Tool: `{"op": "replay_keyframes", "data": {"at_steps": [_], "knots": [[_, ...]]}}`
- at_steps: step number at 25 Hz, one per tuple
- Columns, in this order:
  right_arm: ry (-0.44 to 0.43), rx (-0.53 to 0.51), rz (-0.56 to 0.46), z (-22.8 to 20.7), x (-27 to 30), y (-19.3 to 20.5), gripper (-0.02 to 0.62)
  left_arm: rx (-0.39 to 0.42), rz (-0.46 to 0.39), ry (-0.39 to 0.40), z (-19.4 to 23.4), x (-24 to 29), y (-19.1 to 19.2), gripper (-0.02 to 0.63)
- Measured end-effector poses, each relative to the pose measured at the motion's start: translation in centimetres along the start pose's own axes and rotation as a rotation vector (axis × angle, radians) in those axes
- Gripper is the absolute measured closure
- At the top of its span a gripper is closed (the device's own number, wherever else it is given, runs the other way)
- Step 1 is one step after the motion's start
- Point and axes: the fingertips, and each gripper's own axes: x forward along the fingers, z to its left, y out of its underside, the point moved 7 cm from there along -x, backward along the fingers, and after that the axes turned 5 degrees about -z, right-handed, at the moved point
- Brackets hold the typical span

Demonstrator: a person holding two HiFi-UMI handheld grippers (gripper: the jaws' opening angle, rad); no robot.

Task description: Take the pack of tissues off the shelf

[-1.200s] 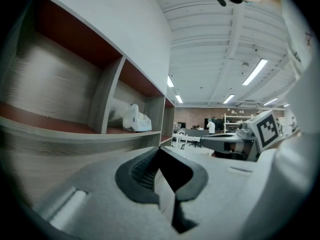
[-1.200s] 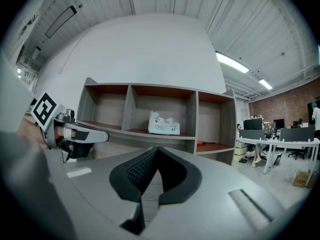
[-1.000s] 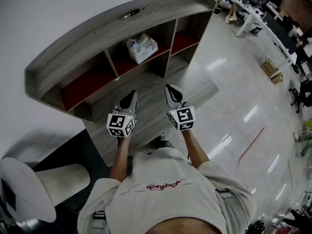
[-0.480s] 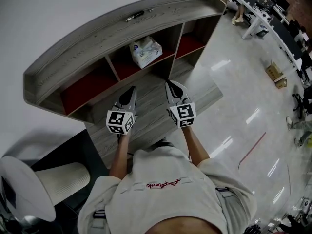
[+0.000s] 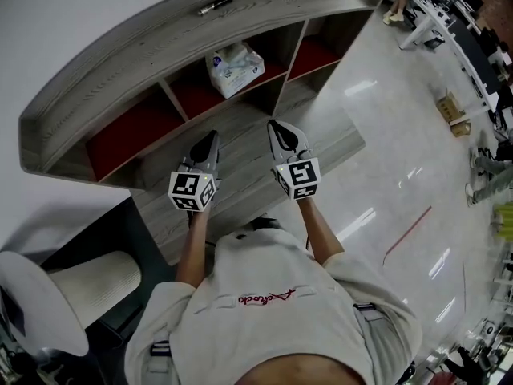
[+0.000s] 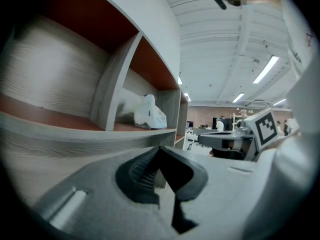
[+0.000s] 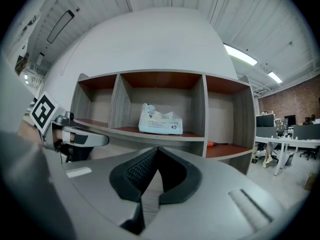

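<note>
The white pack of tissues [image 5: 233,67] [image 7: 160,119] [image 6: 148,113] lies in the middle compartment of the grey wooden shelf [image 5: 128,62], on its red floor. Both grippers hover side by side over the lower grey ledge, well short of the pack. My left gripper [image 5: 210,139] [image 6: 161,149] is shut with nothing in it. My right gripper [image 5: 276,127] [image 7: 157,150] is shut and empty too, and points straight at the middle compartment.
A dark pen [image 5: 215,5] lies on the shelf's top board. A small orange thing [image 7: 214,144] sits in the right compartment. A white chair [image 5: 48,303] stands at the lower left. Desks and chairs [image 5: 449,22] line the glossy floor to the right.
The shelf and the tissue pack have slid up and left in the head view as the view shifted. Both grippers stay shut and level, slightly nearer the shelf.
</note>
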Motion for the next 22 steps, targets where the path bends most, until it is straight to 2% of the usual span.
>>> {"op": "replay_keyframes", "data": {"at_steps": [4,8,15,19,22], "knots": [[-0.009,-0.059,-0.006,-1.1,0.9,-0.6,0.588,-0.004,0.007,-0.002,-0.2,0.2,0.3,0.607],[-0.054,-0.193,-0.019,-2.1,3.4,-2.6,0.588,-0.003,0.011,-0.008,0.1,0.3,0.5,0.607],[-0.111,-0.566,-0.004,-2.5,8.4,-6.3,0.588,-0.013,0.014,-0.019,0.4,0.2,0.9,0.607],[-0.147,-0.830,0.037,-2.3,10.3,-6.9,0.588,-0.018,0.015,-0.022,0.4,0.1,1.0,0.607],[-0.182,-0.947,0.071,-2.1,11.5,-6.9,0.588,-0.021,0.012,-0.028,0.7,0.1,1.1,0.607]]}}
